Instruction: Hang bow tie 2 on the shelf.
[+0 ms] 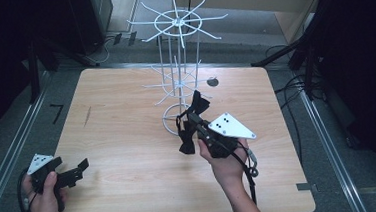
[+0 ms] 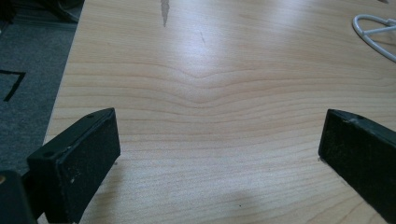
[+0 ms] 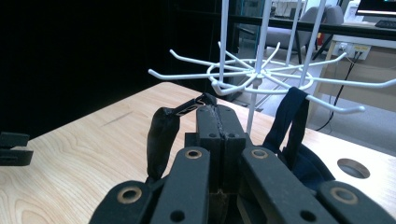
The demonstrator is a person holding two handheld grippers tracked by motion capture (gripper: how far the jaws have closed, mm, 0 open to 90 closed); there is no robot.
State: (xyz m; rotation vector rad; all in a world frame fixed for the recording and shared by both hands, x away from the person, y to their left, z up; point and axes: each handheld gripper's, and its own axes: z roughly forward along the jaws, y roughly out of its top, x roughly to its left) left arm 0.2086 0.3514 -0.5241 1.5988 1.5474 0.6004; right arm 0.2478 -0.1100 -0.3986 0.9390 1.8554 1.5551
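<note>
Bow tie [image 1: 190, 131]: black fabric, a knotted bow plus a thin strap with a small metal clasp. In the high view it sits just right of table [image 1: 131, 190] centre, at about 5 o'clock from the ring base of the white wire rack [image 1: 179, 76] and close beside it. Long axis runs roughly 1 o'clock to 7 o'clock: one dark lobe up near the rack base, the other hanging low by the gripper.

Right gripper [image 1: 197, 123]: jaws fully together, pinching the strap. In the right gripper view the strap [image 3: 163, 130] loops left off the jaw tips, clasp at the top; another dark band [image 3: 292, 116] is draped over 1 lower rack hook at 2 o'clock.

Left gripper [image 1: 82, 166]: at 8 o'clock near the table's front-left edge, jaws wide apart, bare wood between the 2 pads [image 2: 81, 163].
</note>
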